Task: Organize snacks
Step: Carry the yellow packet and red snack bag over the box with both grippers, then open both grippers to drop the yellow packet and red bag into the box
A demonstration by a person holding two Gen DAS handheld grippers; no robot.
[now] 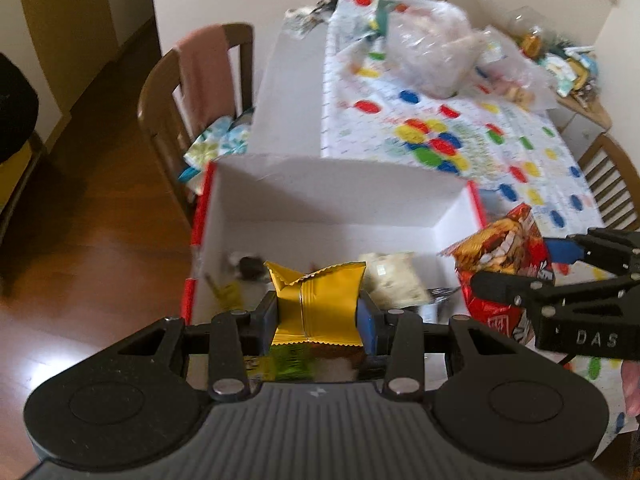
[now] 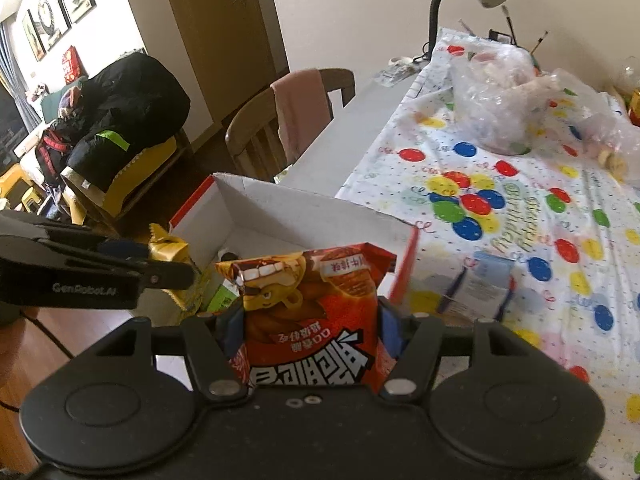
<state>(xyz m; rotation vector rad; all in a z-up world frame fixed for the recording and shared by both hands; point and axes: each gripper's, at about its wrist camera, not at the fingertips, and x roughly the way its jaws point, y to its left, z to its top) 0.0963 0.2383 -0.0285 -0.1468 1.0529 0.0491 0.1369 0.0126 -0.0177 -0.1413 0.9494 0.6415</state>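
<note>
Grippers both loaded: my left gripper (image 1: 320, 312) clamps gold foil packet (image 1: 318, 300), my right gripper (image 2: 310, 332) clamps red snack bag (image 2: 316, 312). Both hover at near edge of white box (image 1: 332, 196) on table with balloon-print cloth (image 1: 460, 132). Box already holds pale wrapped snack (image 1: 394, 280) and few small packets; mostly bare floor. My judgement: sorting partly done, two held packs not yet dropped in. Clear plastic bags (image 1: 432, 52) at far end, contents unclear, maybe left to sort.

box (image 1: 332, 200) on table (image 1: 292, 92); snacks (image 1: 394, 278) inside; chair (image 1: 192, 92) left of table
</note>
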